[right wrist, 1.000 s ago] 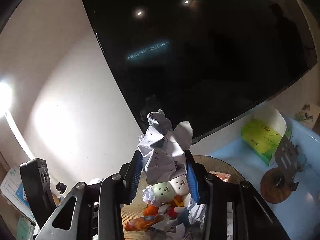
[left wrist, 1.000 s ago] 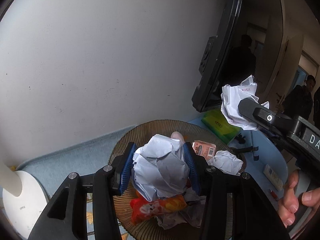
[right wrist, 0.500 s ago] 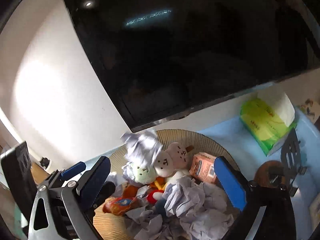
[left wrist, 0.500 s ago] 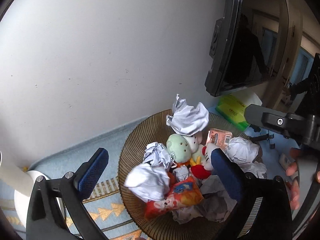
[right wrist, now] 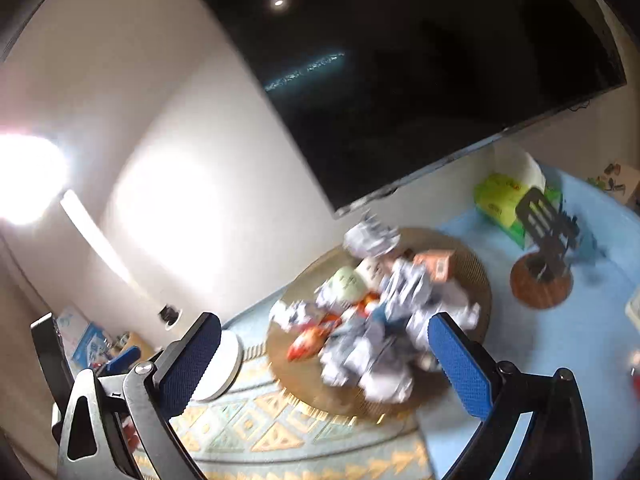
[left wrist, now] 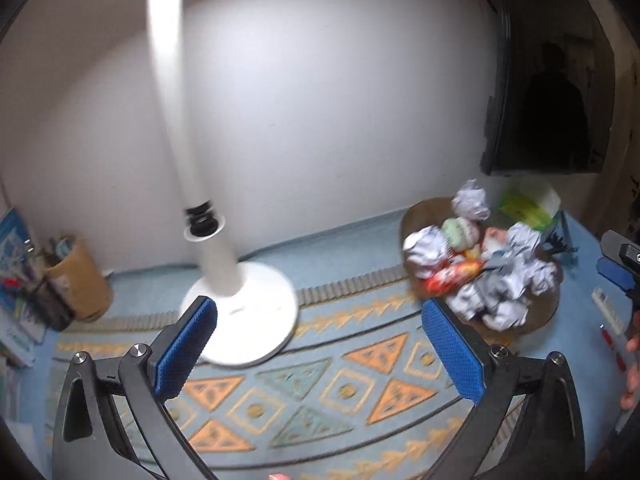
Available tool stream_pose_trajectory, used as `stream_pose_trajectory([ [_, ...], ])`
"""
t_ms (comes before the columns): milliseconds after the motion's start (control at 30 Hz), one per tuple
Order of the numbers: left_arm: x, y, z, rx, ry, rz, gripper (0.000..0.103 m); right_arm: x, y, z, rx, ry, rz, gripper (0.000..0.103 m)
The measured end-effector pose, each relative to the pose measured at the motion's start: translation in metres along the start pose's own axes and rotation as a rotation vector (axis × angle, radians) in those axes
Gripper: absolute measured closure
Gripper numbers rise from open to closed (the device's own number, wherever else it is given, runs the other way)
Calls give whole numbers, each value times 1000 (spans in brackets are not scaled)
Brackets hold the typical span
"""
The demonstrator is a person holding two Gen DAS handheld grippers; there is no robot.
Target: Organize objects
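Basket (left wrist: 416, 216), right of the lamp base (left wrist: 256, 296) on the rug, heaped with paper balls (left wrist: 424, 246) and toys. My left claw (left wrist: 320, 340) and right claw (right wrist: 324, 360) gape empty, off the heap; next I probably seek another stray item.

White wall (left wrist: 320, 100) behind everything, plain, w/ a bright glare patch on it in the right wrist view. Dark TV screen (right wrist: 420, 80) mounted on that wall, reflecting ceiling spots. Below the TV: light-blue desk (right wrist: 560, 340) surface w/ a patterned mat (left wrist: 320, 392), orange and teal triangles. White lamp (left wrist: 240, 312), round base on the mat left of the TV, pole rising up the wall.
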State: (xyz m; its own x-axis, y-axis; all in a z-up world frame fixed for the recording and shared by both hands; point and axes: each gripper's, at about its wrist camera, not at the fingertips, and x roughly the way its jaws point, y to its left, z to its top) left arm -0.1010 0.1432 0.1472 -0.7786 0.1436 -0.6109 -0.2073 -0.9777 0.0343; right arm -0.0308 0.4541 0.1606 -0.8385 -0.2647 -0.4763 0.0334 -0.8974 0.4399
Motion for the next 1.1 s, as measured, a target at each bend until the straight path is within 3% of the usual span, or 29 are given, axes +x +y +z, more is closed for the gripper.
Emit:
stream_pose_trajectory([
  [167, -26, 65, -76, -32, 110, 145, 1, 20, 48, -81, -207, 163, -104, 0],
  [233, -30, 85, -112, -84, 153, 131, 1, 28, 62, -114, -296, 232, -168, 0],
  [333, -32, 102, -160, -136, 235, 155, 1, 35, 66, -158, -377, 293, -172, 0],
  [500, -38, 118, -208, -203, 289, 129, 1, 40, 52, -201, -345, 360, -153, 0],
  [633, -34, 123, -207, -209, 267, 103, 1, 52, 42, -201, -301, 369, -165, 0],
  [800, -13, 126, -195, -187, 279, 120, 0, 72, 51, -201, -402, 395, -239, 0],
  [1100, -12, 124, -194, -189, 279, 126, 0, 74, 51, -199, -412, 399, -240, 0],
])
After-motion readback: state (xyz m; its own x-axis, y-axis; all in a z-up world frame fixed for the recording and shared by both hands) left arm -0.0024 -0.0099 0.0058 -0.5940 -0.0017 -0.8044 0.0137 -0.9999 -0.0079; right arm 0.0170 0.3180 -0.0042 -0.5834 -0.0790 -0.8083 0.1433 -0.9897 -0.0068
